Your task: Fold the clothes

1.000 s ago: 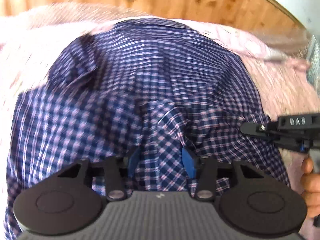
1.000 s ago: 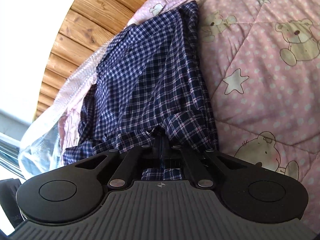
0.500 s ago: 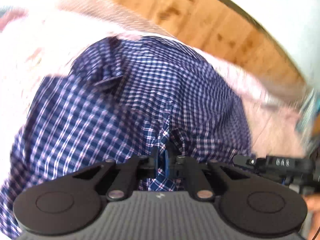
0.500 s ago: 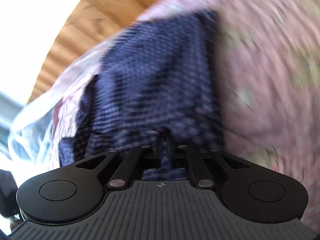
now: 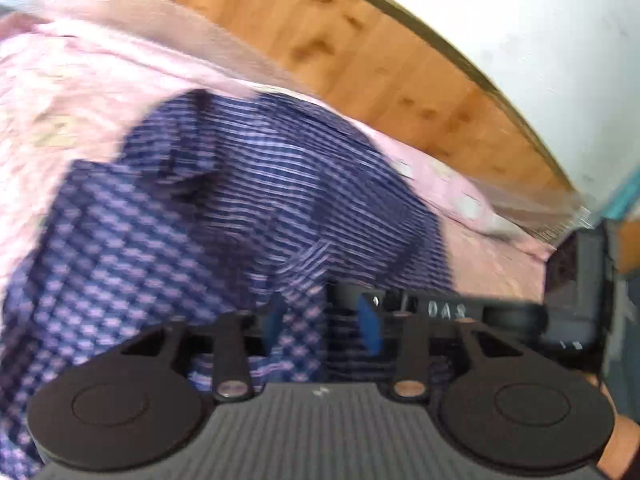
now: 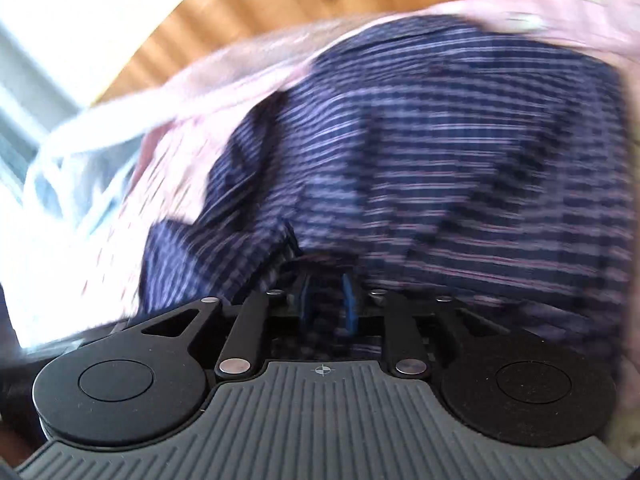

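My left gripper (image 5: pixel 322 322) and right gripper (image 6: pixel 326 306), clamped half a second ago, now gape, freeing the navy-checked cotton shirt (image 5: pixel 224 216) between their fingers: fold laid.

the left wrist view sits just behind the left claw (image 5: pixel 322 322) and looks forward along it, very near the checked shirt (image 5: pixel 208 216) on the bed with the pink quilt (image 5: pixel 72 80), toward the wooden wall (image 5: pixel 360 56). the right wrist view looks along the right claw (image 6: pixel 326 306) in the same close way. both views are blurred, and both show the shirt, quilt and wall.
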The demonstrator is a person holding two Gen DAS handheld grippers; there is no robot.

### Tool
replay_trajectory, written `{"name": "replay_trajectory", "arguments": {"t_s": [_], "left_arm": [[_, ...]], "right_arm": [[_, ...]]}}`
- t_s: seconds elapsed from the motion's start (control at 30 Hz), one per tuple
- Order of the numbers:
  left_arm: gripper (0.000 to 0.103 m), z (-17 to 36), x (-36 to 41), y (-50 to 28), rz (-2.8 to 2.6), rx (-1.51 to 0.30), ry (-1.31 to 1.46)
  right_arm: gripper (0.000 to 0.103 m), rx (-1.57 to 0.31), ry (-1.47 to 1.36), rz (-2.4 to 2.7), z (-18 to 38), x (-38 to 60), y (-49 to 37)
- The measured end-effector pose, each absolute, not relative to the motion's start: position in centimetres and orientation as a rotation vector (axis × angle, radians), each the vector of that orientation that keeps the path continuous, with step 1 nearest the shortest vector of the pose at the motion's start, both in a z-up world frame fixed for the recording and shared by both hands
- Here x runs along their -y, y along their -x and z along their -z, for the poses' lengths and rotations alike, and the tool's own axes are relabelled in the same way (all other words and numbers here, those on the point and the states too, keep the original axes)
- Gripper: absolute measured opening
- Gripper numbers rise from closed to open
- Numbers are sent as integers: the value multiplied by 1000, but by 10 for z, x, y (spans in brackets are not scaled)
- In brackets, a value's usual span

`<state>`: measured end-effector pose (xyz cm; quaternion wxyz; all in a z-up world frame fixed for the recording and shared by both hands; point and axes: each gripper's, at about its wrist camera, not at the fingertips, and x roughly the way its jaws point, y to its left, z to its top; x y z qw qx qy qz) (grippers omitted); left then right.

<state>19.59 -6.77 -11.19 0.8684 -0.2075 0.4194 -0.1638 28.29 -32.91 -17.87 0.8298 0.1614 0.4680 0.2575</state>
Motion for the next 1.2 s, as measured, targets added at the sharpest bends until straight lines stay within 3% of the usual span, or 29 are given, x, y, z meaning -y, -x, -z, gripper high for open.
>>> {"name": "replay_trajectory", "arguments": {"t_s": [0.03,0.13,0.23,0.27,0.3,0.33,0.37,0.4,0.47,0.53,0.67,0.77,0.9,0.93,0.97,1.0,1.07,1.2], "left_arm": [[71,117,74,-202,398,-939,418],[66,134,80,-200,430,-1030,363],[66,144,64,-191,435,-1051,427],[66,144,56,-187,433,-1046,464],[66,141,48,-183,421,-1039,498],[66,135,38,-177,404,-1030,533],[67,127,25,-168,386,-1016,561],[68,118,14,-158,371,-999,573],[74,101,-11,-133,334,-965,570],[79,92,-34,-105,290,-952,566],[80,112,-68,-78,216,-1028,660],[80,131,-81,-83,143,-1007,758],[81,149,-88,-103,69,-963,854],[81,149,-89,-105,66,-946,870],[80,150,-89,-106,66,-929,884],[64,152,-91,-107,61,-930,891],[17,155,-96,-110,50,-943,903],[8,145,-123,-95,83,-918,1019]], "right_arm": [[23,-989,-357,-523,177,342,-276],[24,-974,-393,-462,174,382,-253],[37,-1024,-374,-460,184,404,-226],[37,-1042,-366,-461,188,411,-217],[17,-1034,-364,-432,192,420,-209],[14,-1032,-386,-387,193,430,-203],[16,-1016,-420,-346,188,441,-195],[30,-997,-456,-306,182,451,-186],[47,-951,-514,-268,167,463,-162],[49,-969,-617,-254,177,461,-140],[70,-1012,-833,-228,201,455,-97],[70,-1040,-996,-206,220,450,-65],[74,-880,-1150,-111,231,438,-65],[73,-860,-1162,-85,230,436,-67],[55,-862,-1151,-64,231,434,-69],[16,-868,-1135,-44,233,432,-72],[10,-873,-1117,7,232,436,-71],[4,-796,-1097,23,199,440,-54]]}}
